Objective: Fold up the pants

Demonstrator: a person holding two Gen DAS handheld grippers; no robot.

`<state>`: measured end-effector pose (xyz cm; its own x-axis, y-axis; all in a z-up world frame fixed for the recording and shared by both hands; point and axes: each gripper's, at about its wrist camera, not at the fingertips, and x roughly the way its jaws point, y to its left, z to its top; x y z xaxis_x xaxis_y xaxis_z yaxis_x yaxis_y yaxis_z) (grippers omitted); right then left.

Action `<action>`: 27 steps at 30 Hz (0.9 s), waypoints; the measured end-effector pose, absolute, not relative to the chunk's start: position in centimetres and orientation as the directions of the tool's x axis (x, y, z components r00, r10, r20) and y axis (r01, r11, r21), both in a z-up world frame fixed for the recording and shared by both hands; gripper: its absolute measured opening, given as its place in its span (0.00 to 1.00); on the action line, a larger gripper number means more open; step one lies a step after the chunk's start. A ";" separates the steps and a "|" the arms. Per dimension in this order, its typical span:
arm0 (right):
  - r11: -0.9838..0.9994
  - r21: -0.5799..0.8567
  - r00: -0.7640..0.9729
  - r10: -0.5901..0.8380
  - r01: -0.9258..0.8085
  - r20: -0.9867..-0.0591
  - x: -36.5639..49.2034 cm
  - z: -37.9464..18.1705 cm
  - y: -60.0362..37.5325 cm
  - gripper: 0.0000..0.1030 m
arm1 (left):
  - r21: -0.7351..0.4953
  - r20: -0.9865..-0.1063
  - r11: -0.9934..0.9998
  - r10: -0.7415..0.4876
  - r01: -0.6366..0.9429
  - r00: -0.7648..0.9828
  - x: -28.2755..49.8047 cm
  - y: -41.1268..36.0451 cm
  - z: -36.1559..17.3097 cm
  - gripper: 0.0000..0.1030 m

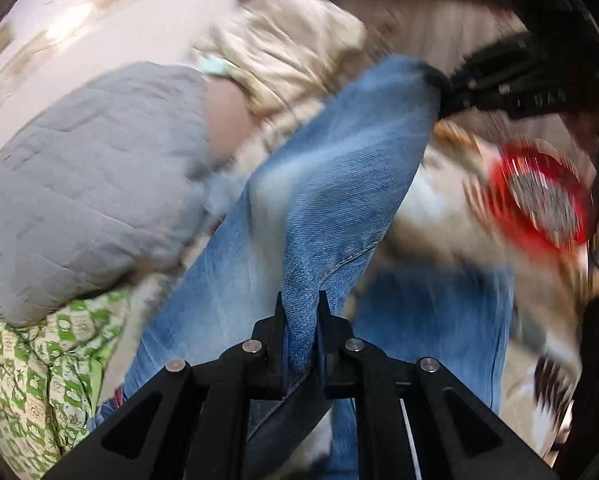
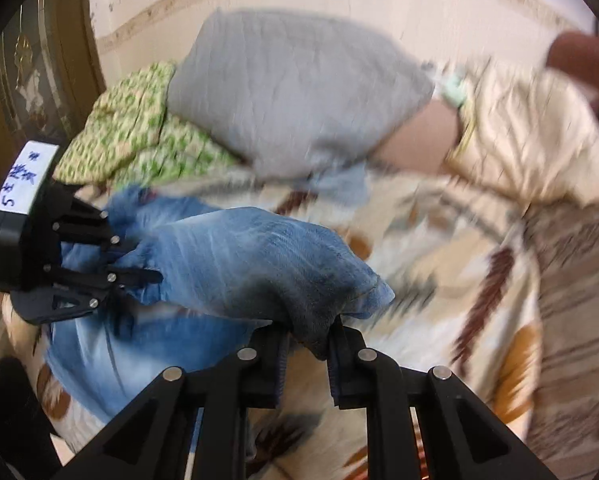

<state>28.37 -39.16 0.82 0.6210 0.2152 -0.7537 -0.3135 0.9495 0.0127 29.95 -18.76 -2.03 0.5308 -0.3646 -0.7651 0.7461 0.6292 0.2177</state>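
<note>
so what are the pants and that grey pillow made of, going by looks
The pants: almost certainly cotton denim, matte, faded blue; a diagonal twill weave and a stitched seam show near the left tongs. The grey pillow: a soft woven cover, matte, probably cotton or a blend; stitched quilting lines and puffy panels show. Blur hides its finer weave.
</note>
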 end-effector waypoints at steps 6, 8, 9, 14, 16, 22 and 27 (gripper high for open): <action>0.980 -0.023 0.551 0.091 -0.196 -0.829 35.8 1.1 -39.0 0.17 | 0.147 -0.791 0.774 -0.281 0.616 0.543 36.3 -20.3 -4.3 0.10; 0.990 -0.050 0.488 0.021 -0.132 -0.872 38.2 -1.9 -38.9 0.17 | 0.119 -0.825 0.783 -0.264 0.610 0.500 37.2 -20.7 -6.4 0.10; 0.993 -0.060 0.458 -0.005 -0.104 -0.889 38.9 -3.4 -38.9 0.17 | 0.118 -0.838 0.784 -0.251 0.609 0.485 37.4 -20.8 -7.3 0.10; 1.000 -0.002 0.382 0.009 -0.026 -0.924 38.0 -6.9 -41.0 0.37 | 0.100 -0.880 0.773 -0.226 0.627 0.419 36.7 -21.1 -9.3 0.67; 1.000 0.007 0.423 0.012 -0.015 -0.906 35.9 -5.6 -41.9 0.83 | 0.135 -0.854 0.790 -0.212 0.598 0.474 35.3 -20.4 -8.0 0.97; 0.996 0.038 0.524 0.076 -0.084 -0.848 28.0 -0.4 -42.3 0.84 | 0.041 -0.801 0.797 -0.334 0.602 0.497 30.3 -16.9 -2.6 0.97; 0.976 0.104 0.506 0.188 -0.189 -0.842 20.9 -1.6 -39.2 0.85 | -0.146 -0.807 0.754 -0.465 0.641 0.364 27.3 -15.8 -1.8 0.97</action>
<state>20.89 -39.16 -1.62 0.5061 0.1881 -0.8417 -0.1893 0.9763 0.1044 27.33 -15.78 -1.84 0.3635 -0.4653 -0.8071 0.6408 0.7537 -0.1459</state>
